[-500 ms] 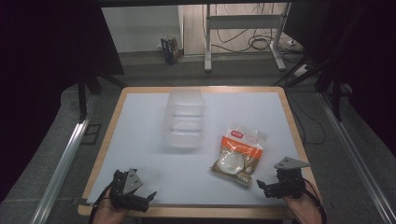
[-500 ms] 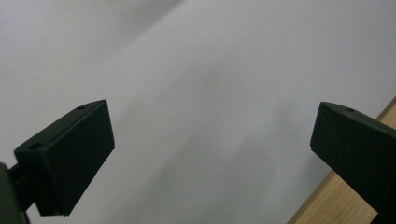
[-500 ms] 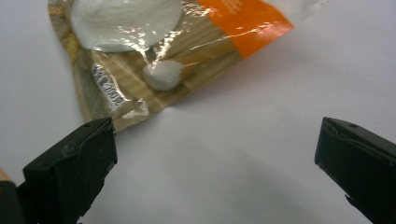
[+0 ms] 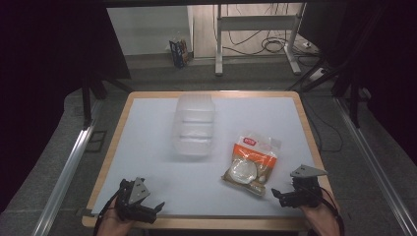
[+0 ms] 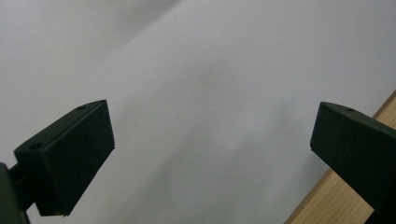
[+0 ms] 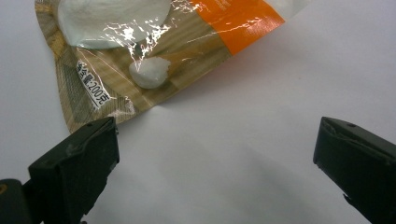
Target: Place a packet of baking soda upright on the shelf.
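The right gripper (image 4: 278, 192) is held just beside the near corner of the snack bag (image 4: 252, 161), its jaws spread wide and holding nothing; in the right gripper view the bag's (image 6: 140, 51) printed corner is seen just ahead of one jaw. The left gripper (image 4: 156, 206) is held well apart from the bag, at the near edge of the table (image 4: 147, 135) on the far side from the right gripper, its jaws also spread and empty over bare white surface.

Several risks can be judged from here. The bag is made of glossy crinkled film, so a pinch taken only at the thin corner could slip, or the film could be torn. The white pieces inside could be crushed if the jaws are closed over the bulge rather than over the flat margin. The bag could also be pushed away across the smooth surface if one jaw is slid under it at too shallow an angle.

A clear plastic container (image 4: 195, 125) is seen beyond the bag, toward the far side, apart from it.

The tabletop is covered in white sheet with a light wooden border. Beyond the table, a grey floor, metal stand legs (image 4: 255, 37), loose cables (image 4: 278, 45) and a small carton (image 4: 179, 51) are seen in a dim room.
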`<state>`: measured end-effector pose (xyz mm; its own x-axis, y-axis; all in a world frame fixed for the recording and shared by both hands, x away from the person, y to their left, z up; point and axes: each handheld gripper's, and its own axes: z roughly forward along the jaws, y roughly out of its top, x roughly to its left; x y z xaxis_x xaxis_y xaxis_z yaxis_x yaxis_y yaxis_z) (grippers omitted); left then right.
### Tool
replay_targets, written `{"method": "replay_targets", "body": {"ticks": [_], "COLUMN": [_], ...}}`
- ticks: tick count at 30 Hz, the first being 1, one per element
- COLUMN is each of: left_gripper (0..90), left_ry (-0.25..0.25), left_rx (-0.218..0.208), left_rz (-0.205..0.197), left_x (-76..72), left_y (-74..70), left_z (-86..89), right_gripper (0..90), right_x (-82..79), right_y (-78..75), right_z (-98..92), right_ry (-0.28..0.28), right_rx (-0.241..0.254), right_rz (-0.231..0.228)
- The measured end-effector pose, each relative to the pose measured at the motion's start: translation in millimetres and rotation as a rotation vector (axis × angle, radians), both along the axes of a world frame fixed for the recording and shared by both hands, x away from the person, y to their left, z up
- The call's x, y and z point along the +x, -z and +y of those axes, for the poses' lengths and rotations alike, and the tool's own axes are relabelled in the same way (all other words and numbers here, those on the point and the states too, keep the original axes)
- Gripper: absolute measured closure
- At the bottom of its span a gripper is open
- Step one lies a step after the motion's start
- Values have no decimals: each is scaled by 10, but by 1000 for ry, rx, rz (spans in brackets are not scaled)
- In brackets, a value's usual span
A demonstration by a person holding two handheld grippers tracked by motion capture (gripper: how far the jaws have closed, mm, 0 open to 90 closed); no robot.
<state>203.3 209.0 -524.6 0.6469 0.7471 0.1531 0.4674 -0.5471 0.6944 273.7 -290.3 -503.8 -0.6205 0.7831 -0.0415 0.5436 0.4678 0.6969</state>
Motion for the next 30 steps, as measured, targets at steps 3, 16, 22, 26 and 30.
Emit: {"method": "replay_targets", "body": {"ticks": [3,16,22,26,30], "left_gripper": [0,0,0,0,0], "left_ry": [0,7,9,11,11], "left_rx": [-1,10,16,18,22], "left_rz": [0,-1,-2,-3,-3], "left_x": [0,-2,-4,-4,-5], "left_y": [0,1,4,4,3], "left_z": [1,-6,-16,-16,-19], "right_gripper": [2,16,54,139,295], "right_x": [4,7,18,6,1], "right_y": [-2,-14,-15,-39,-94], "right_z": [2,22,63,91,120], "right_ry": [2,1,19,23,27], "right_rx": [14,25,11,-4,15], "right_rz": [3,-5,-3,-9,4]}}
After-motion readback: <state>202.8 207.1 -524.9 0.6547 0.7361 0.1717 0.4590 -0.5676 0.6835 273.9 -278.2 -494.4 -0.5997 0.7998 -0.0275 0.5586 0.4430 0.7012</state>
